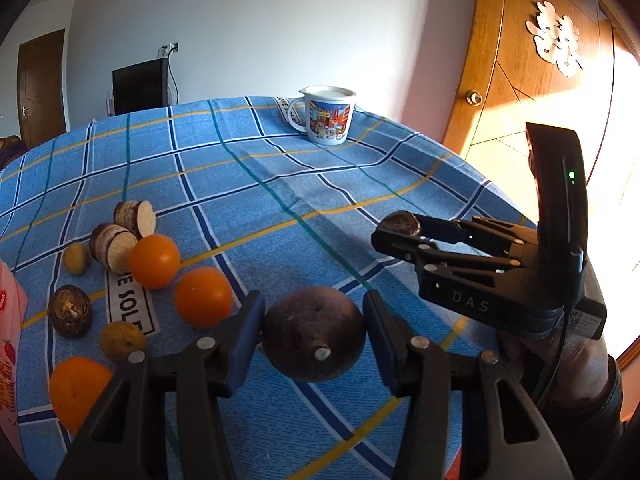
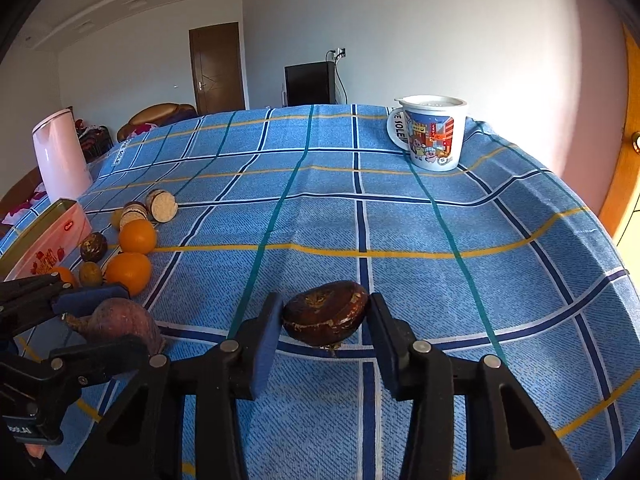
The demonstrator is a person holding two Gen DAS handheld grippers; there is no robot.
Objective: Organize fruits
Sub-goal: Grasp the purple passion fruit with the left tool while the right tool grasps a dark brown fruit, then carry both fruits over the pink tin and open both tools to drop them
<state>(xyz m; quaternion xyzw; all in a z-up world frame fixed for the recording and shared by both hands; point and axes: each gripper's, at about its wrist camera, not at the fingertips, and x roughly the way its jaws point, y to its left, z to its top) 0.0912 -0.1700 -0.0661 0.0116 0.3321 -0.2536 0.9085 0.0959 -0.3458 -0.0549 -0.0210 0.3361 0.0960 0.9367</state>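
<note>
My left gripper is shut on a round purple-brown fruit just above the blue checked cloth. It also shows in the right wrist view. My right gripper is shut on a dark brown chestnut-like fruit; it shows in the left wrist view at the right. At the left lie three oranges, two small yellowish fruits, a dark brown round fruit and two cut brown pieces with pale faces.
A printed mug with a lid stands at the far right of the table. A pink tin box and a pink kettle stand at the left. A wooden door is beyond the table's right edge.
</note>
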